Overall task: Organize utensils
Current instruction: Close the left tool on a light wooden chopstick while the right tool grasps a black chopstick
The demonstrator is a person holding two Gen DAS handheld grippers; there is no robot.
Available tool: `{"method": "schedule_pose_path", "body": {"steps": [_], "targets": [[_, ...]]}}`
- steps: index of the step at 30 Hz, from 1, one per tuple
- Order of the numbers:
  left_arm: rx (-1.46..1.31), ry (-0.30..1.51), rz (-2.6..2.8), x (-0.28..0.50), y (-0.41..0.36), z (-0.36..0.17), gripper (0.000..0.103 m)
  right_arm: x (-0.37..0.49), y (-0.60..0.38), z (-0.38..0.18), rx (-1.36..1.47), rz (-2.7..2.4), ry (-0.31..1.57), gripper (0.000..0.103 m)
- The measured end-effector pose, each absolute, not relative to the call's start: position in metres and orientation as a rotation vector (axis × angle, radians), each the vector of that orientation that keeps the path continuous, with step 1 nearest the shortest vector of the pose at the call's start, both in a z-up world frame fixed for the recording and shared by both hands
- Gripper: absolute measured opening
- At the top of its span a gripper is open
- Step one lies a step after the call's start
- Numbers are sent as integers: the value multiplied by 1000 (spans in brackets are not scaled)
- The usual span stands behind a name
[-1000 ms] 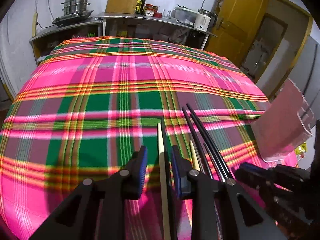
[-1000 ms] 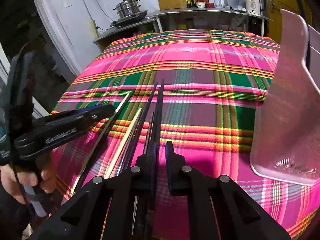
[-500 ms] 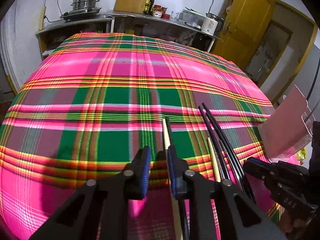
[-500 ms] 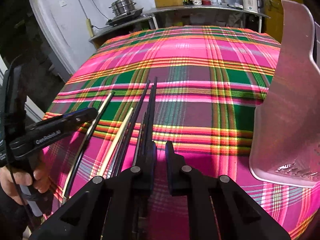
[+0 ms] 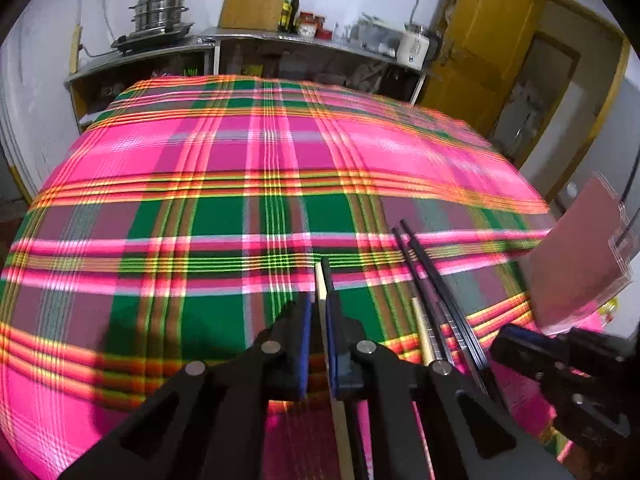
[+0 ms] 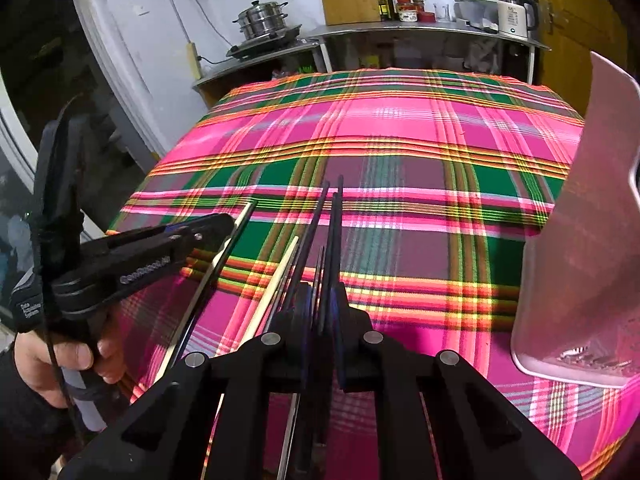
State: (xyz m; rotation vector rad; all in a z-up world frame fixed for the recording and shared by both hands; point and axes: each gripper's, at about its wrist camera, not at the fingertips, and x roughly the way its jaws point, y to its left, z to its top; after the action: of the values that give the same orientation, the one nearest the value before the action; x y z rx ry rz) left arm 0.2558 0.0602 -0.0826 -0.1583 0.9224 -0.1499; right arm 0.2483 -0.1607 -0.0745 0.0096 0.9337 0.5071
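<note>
My left gripper (image 5: 318,312) is squeezed tight on two chopsticks, a pale chopstick (image 5: 320,280) and a dark one pressed side by side. The jaws have just been closing, and now the blue pads pinch the pair. My right gripper (image 6: 320,300) is clamped on a bunch of black chopsticks (image 6: 334,220) — their tips poke out ahead, over the plaid tablecloth (image 6: 400,140). One more loose pale chopstick (image 6: 280,276) lies just beside that bunch, and I cannot tell what holds it. A little farther, on my right side, the pink holder (image 6: 580,240) stands on the cloth. Far back is a shelf with a steel pot (image 6: 262,20). I think a thin stick could slide out or twist in the pads — it is smooth. My two tools are close, so they could bump too.
</note>
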Motion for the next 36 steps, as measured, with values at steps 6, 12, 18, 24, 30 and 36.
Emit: {"method": "schedule_pose_path", "body": {"steps": [6,12,18,24,30,36], "targets": [[-168,923,-153,257,62,-84,13,265,-157,-87,-4,470,968,10],[-157,917,-156,253,64,-84,13,266,-156,-91,-13,478,963,11],[-109,948,-152,266,57,-83,13,276,-150,-90,-34,458,989,11],[-106,958,-158,273,59,-83,13,285,-143,-90,-56,454,995,11],[-90,952,-158,274,57,-84,8,283,-145,-91,-66,457,1003,11],[-85,959,-164,278,57,-83,5,283,-140,-89,-95,452,1009,7]]}}
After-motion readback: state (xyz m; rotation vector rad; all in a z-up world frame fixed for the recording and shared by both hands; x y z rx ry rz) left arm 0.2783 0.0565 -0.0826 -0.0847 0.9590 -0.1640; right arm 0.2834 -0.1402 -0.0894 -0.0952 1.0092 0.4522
